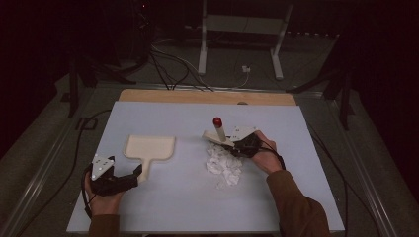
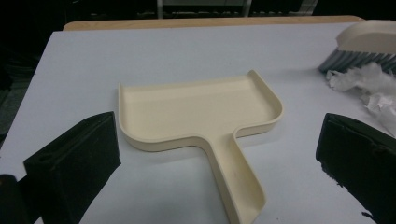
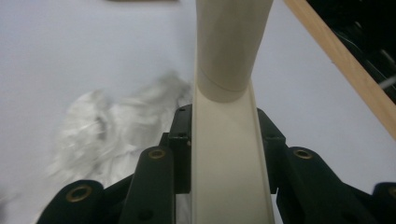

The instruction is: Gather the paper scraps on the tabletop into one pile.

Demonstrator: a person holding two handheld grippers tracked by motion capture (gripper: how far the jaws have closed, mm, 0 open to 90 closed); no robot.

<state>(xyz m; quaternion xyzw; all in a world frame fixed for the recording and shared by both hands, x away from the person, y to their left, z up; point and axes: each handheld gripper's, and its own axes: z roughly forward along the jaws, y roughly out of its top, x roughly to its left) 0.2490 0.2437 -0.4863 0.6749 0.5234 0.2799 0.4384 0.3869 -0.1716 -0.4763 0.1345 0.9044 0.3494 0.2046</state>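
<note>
While right gripper [image 1: 236, 143] fingers clench the brush [image 1: 221, 135] | left gripper [image 1: 129, 174] released — sweep paper [image 1: 225, 166] slowly toward dustpan [image 1: 149, 148].

Open table around dustpan [image 2: 196, 112]

The left gripper [image 1: 132, 174] is held low near the table's front-left corner, jaws spread wide and aimed toward the far edge, with nothing gripped between them. The left hand [image 1: 103, 195] is wrapped around its body from below. Toward the table's right edge, the right gripper [image 1: 236, 144] is clamped tight, angled leftward, the right hand [image 1: 264, 157] and brown sleeve [image 1: 296, 207] stretched in behind it.
</note>
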